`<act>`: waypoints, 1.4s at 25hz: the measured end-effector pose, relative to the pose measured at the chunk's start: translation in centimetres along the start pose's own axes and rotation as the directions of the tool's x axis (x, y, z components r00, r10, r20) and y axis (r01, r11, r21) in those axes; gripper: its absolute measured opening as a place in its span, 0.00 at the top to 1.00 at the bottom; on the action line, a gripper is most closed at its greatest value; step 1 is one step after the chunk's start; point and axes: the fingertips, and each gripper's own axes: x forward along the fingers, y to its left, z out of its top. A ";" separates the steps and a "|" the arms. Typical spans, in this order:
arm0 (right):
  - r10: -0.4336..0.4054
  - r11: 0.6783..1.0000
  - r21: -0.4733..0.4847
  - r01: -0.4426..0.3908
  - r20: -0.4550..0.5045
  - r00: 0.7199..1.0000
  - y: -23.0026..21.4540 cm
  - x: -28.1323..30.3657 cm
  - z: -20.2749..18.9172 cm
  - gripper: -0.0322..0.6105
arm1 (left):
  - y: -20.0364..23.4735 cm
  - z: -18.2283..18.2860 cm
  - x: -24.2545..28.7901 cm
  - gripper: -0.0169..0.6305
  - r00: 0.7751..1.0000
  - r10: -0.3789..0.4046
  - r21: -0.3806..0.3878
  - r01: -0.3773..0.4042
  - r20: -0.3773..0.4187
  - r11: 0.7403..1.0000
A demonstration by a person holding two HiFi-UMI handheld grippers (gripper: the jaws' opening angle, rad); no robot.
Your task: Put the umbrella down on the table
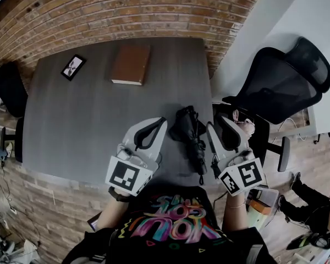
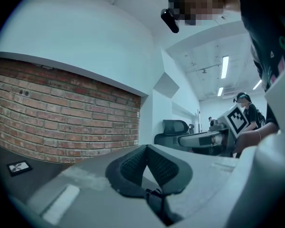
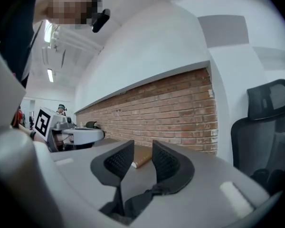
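Only the head view shows the folded black umbrella [image 1: 191,133]: it lies on the grey table [image 1: 82,109] by the near edge, between the grippers. Their own views show the left gripper [image 2: 146,147] with pads pressed together, empty, and the right gripper [image 3: 142,148] with pads apart around nothing, a brown book [image 3: 141,156] far beyond. A brick wall [image 1: 99,10] runs behind; an office chair [image 1: 280,84] stands right.

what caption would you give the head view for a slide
Folded black umbrella lies on the grey table between the left gripper and right gripper, neither gripping it.
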 end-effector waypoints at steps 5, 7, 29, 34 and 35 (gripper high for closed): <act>0.010 1.000 0.015 -0.012 0.130 0.991 0.7 -1.6 2.4 0.84 | 0.0 -0.1 0.0 0.98 1.000 -0.009 0.003 0.009 -0.003 1.000; 0.000 1.000 0.023 -0.004 0.153 0.988 0.5 -2.2 2.7 0.87 | -0.1 -0.1 -0.1 0.98 1.000 -0.012 0.001 0.012 -0.003 1.000; -0.041 0.999 0.039 0.035 0.157 0.987 -0.3 -3.8 1.9 0.95 | 1.0 0.1 -0.9 0.98 1.000 0.010 0.005 -0.010 0.003 1.000; -0.045 0.998 0.053 0.037 0.158 0.986 -0.3 -3.9 1.9 0.95 | 1.1 0.0 -1.1 0.98 1.000 0.011 0.002 -0.011 0.002 1.000; -0.043 0.998 0.055 0.035 0.159 0.986 -0.2 -3.9 1.9 0.95 | 1.1 0.0 -1.2 0.98 1.000 0.011 0.002 -0.011 0.001 1.000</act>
